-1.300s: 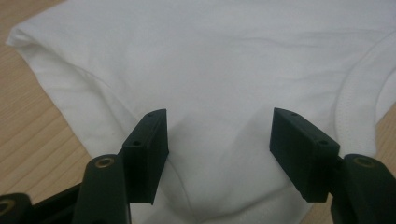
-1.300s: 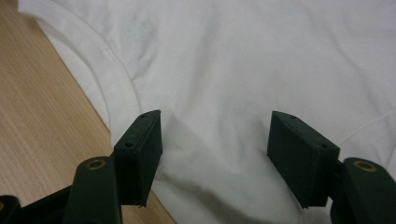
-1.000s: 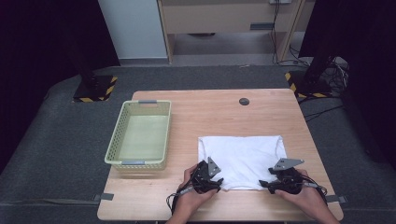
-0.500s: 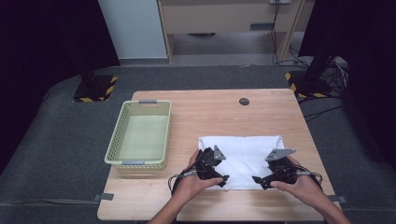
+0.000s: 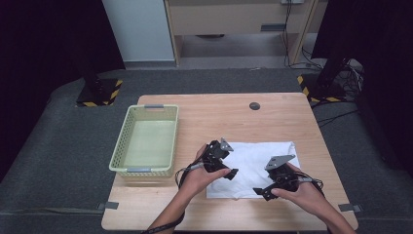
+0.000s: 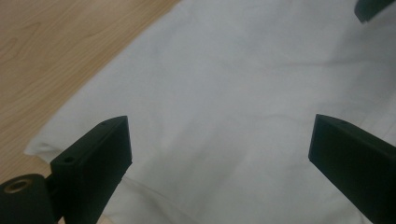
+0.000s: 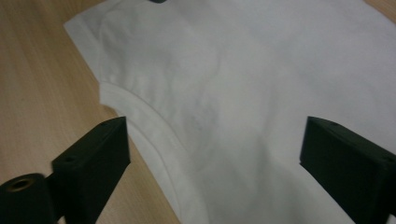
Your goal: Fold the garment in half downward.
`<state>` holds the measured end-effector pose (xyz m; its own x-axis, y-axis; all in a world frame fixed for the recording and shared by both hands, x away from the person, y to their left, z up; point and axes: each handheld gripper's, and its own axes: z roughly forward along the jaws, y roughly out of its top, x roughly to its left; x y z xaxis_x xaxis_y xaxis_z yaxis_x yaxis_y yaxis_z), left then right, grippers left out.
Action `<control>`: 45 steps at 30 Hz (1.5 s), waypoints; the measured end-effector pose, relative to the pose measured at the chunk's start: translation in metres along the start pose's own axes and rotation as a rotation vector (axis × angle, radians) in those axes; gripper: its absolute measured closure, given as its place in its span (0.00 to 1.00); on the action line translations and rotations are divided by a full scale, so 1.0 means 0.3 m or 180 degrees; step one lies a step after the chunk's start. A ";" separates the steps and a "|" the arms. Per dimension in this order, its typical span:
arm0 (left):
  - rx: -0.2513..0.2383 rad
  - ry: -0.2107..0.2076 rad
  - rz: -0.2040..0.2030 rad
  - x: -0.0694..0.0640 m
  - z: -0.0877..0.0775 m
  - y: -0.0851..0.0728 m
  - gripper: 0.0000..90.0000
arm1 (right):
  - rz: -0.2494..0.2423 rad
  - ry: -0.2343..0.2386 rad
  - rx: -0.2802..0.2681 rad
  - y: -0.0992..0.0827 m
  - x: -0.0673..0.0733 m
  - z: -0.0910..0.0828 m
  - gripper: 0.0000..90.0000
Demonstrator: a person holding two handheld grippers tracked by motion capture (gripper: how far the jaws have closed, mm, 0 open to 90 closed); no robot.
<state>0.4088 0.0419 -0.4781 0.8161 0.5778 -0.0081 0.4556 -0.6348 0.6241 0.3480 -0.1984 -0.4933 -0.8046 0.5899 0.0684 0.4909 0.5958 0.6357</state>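
High view: white garment (image 5: 253,165), folded flat, lies on the wooden table (image 5: 214,117) at about 5 o'clock from table centre, the pale green basket (image 5: 145,144) well apart at its 9 o'clock. Vs a second ago, when both tools sat at the cloth's near edge, the left gripper (image 5: 229,173) and right gripper (image 5: 260,192) now hover above the cloth, jaws having just opened, nothing between them. Likely a fold just laid down and let go.

Left gripper view: left gripper (image 6: 219,154) spread wide, empty; garment flat beneath, a corner at 8 o'clock, bare wood at 10 o'clock.

Right gripper view: right gripper (image 7: 212,154) also spread, empty; hemmed edge curves from 9 to 6 o'clock. Next, prob. another fold or transfer to the basket.
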 end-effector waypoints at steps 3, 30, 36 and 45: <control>-0.0030 0.0032 -0.0035 0.021 0.000 0.011 0.06 | -0.0043 0.0076 0.0017 0.014 0.021 0.008 0.16; -0.0051 0.0292 -0.0038 0.083 0.039 0.068 0.15 | -0.0335 0.0142 -0.0006 0.148 0.108 0.114 0.16; -0.0086 0.0379 -0.0063 0.099 0.030 0.073 0.20 | -0.0353 0.0153 -0.0040 0.165 0.113 0.115 0.19; -0.0134 0.0592 -0.0107 0.153 0.014 0.089 0.24 | -0.0398 0.0206 -0.0074 0.215 0.157 0.136 0.23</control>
<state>0.4599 0.0493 -0.4650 0.7193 0.6855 0.1126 0.4629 -0.5938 0.6581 0.3554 -0.1099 -0.4804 -0.8793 0.4749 0.0365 0.3781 0.6493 0.6599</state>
